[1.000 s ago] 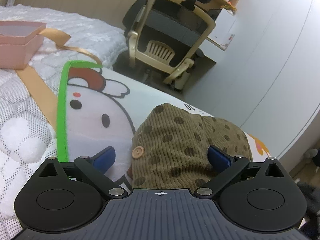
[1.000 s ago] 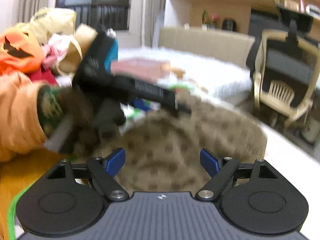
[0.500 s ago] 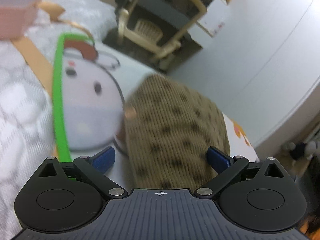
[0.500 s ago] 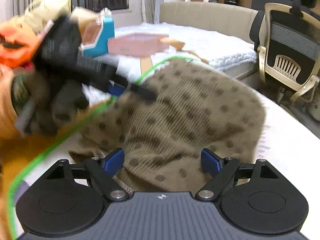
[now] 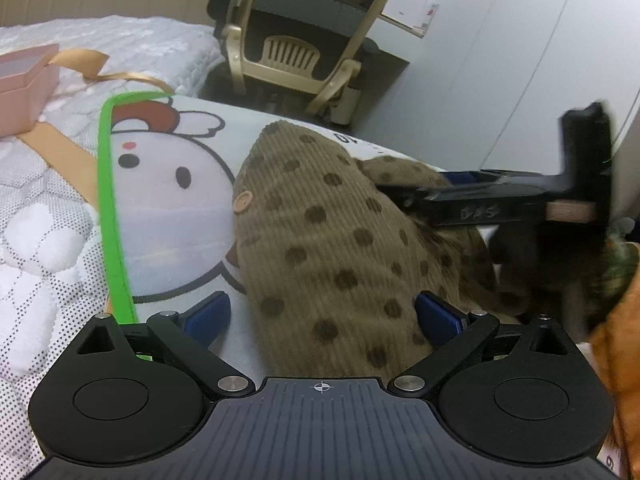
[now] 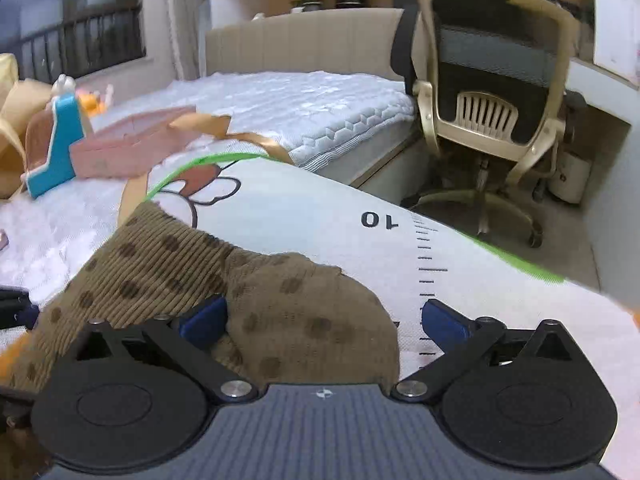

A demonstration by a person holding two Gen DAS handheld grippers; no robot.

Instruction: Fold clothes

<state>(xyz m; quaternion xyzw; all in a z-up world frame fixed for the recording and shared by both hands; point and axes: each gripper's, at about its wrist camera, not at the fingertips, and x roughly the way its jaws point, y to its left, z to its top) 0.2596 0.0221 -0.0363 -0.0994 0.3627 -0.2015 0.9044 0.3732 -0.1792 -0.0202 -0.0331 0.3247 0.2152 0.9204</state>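
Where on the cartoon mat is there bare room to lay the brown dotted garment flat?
Free: the mat between the garment and the printed ruler marks, and the cartoon face between the green border and the garment. Crowded: the mattress beyond the border, with the pink box and ribbon.

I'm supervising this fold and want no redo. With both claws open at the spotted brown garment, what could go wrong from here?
The spotted brown garment lies bunched in a mound, so a fold may trap wrinkles. The left claw straddles thick cloth and might pinch several layers. The right claw sits at a rumpled edge near the mat's border; cloth could slide off.
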